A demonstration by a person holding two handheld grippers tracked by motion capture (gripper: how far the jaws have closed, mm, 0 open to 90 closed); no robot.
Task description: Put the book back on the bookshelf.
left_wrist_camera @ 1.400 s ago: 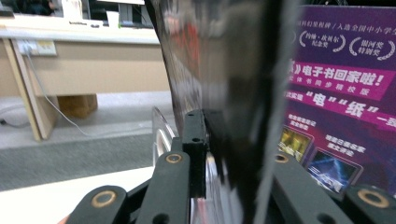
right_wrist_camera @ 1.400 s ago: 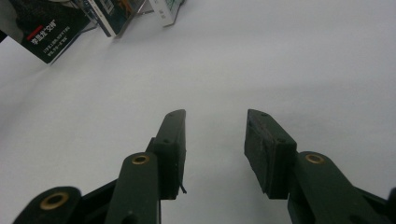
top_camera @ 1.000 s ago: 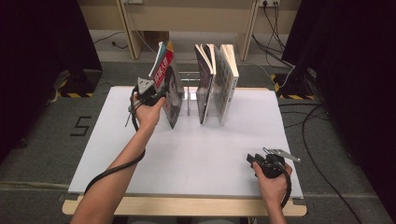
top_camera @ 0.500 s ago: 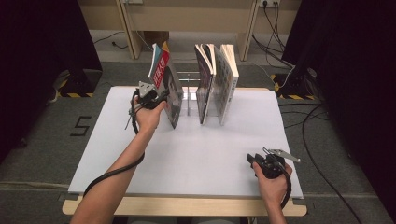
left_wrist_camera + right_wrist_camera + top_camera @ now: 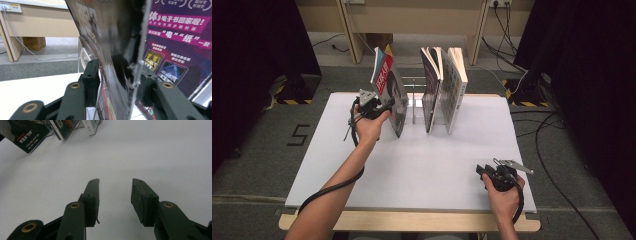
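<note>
The left tool [image 5: 384, 106] stands at the book [image 5: 392, 92] near the far edge of the bench [image 5: 422, 165], left of the middle. The book leans with its top toward the bench's left side, its lower edge on the bench beside a clear rack [image 5: 414, 102]. In the left gripper view the book [image 5: 110, 45] sits between the jaws; they have just been opening, and a gap shows on each side, so the pads no longer press on it. The left hand [image 5: 369, 125] reaches in from the near edge.

Two more books [image 5: 444, 87] stand upright in the rack just right of the leaning one, well apart from the left tool.

The right tool [image 5: 484, 172] rests near the bench's near right corner, held in the right hand [image 5: 504, 192]. Its jaws stand wide apart with nothing between them, only bare white bench [image 5: 150, 157] ahead in the right gripper view.
</note>
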